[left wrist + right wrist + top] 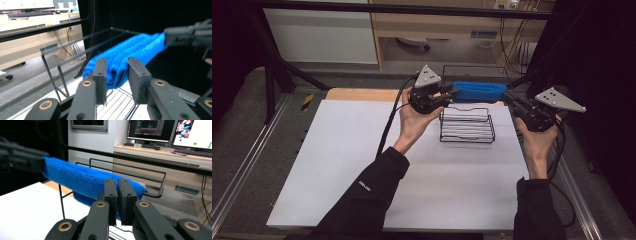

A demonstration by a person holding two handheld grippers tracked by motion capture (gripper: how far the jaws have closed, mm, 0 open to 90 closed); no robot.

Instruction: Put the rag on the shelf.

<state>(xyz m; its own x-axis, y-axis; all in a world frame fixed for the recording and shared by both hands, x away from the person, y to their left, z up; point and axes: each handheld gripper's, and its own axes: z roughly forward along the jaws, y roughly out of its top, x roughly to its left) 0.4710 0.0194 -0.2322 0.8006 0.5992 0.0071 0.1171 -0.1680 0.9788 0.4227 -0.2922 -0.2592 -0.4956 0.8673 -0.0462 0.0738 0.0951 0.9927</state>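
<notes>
A folded blue cloth (477,91) is stretched above the back of a black wire rack (467,125) on the white table top. My right gripper (508,97) is at the cloth's right end. In the right gripper view its jaws (118,187) are shut on the edge of the cloth (82,180). My left gripper (452,95) is at the cloth's left end. In the left gripper view its jaws (117,72) stand apart with the hanging cloth (135,52) between them, and a gap shows at the right pad.
The rack's tall back rail (140,170) runs just behind the cloth. The white sheet (362,165) covers the table in front of and left of the rack. A black frame bar (412,9) crosses beyond the table, with desks and monitors (150,130) farther off.
</notes>
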